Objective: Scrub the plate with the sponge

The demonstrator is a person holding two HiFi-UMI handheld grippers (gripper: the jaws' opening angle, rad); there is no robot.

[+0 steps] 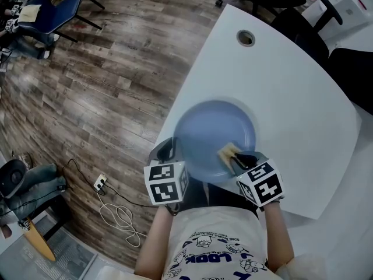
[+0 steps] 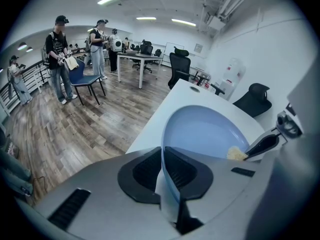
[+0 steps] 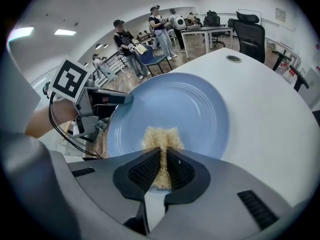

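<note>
The left gripper (image 2: 163,173) had its jaws clamped on the near rim of the blue plate (image 2: 210,130), which stood edge-on between them. The right gripper (image 3: 163,173) pinched the tan sponge (image 3: 161,136), its tip pressed on the plate just past the fingers. The white table (image 3: 260,114) lay beyond.

white shirt (image 1: 217,233) printed "LOOK", upside down
</note>
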